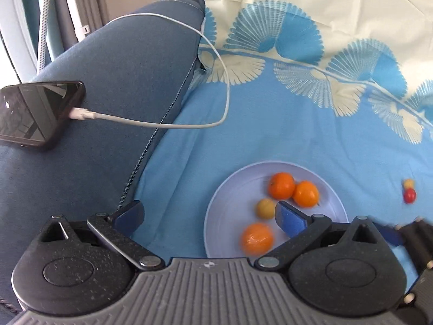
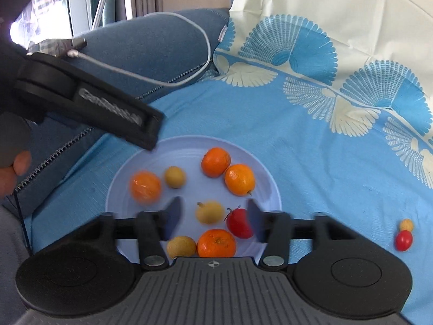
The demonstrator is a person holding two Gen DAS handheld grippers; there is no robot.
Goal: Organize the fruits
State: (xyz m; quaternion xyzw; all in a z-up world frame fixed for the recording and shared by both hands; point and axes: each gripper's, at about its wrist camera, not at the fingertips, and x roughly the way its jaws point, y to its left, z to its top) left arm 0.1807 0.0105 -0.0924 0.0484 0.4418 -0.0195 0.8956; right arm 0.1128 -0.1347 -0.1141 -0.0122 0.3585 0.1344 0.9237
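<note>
A lavender plate (image 2: 259, 173) lies on the blue sheet and carries several oranges, small yellow fruits and a red tomato (image 2: 239, 223). My right gripper (image 2: 214, 207) is open just above the plate's near side. A yellow fruit (image 2: 209, 211) and the tomato lie loose between its fingers, with an orange (image 2: 216, 243) closer to me. My left gripper (image 1: 207, 212) is open wide over the plate's left rim (image 1: 216, 205), and a blurred orange (image 1: 256, 237) rests on the plate between its fingers. Off the plate to the right lie a red cherry tomato (image 2: 403, 240) and a small yellow fruit (image 2: 406, 224).
A dark phone (image 1: 38, 113) rests on the blue sofa arm (image 1: 121, 67) at the left, and its white charging cable (image 1: 162, 124) loops onto the sheet. A cream cloth (image 1: 324, 5) covers the back. The patterned blue sheet (image 1: 297, 124) spreads beyond the plate.
</note>
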